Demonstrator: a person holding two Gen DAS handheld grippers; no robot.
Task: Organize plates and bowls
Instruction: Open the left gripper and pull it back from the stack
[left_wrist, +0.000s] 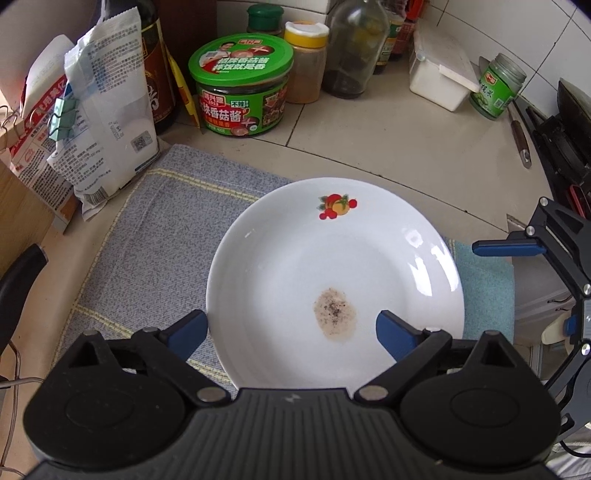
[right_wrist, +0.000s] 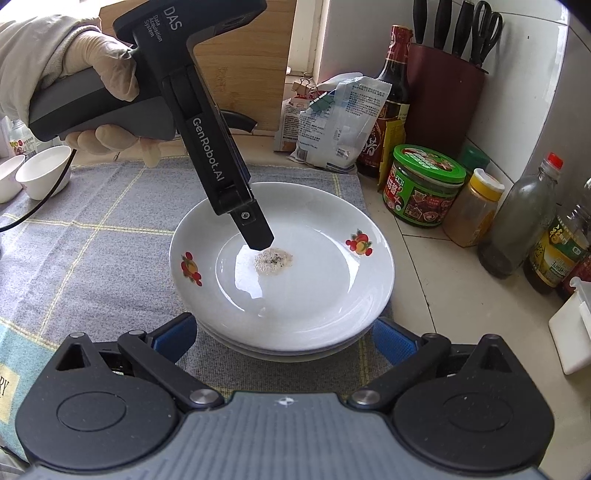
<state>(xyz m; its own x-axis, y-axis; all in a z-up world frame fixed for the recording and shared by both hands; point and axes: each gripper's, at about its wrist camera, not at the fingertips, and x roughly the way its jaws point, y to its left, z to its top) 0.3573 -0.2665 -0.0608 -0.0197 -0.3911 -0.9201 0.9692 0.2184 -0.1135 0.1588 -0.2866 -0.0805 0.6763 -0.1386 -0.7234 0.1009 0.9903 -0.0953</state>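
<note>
Both grippers (left_wrist: 291, 334) (right_wrist: 284, 341) angle down over plate (right_wrist: 314, 295).

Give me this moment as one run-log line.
left gripper: open over top plate | right gripper: open at stack's near edge | nothing held

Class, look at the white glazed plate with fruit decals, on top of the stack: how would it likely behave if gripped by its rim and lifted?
The white glazed plate with fruit decals is probably rigid and breakable, being glossy ceramic by the look of it. Its shiny glaze suggests a slippery rim. Resting on other plates, it may slide if nudged.
</note>
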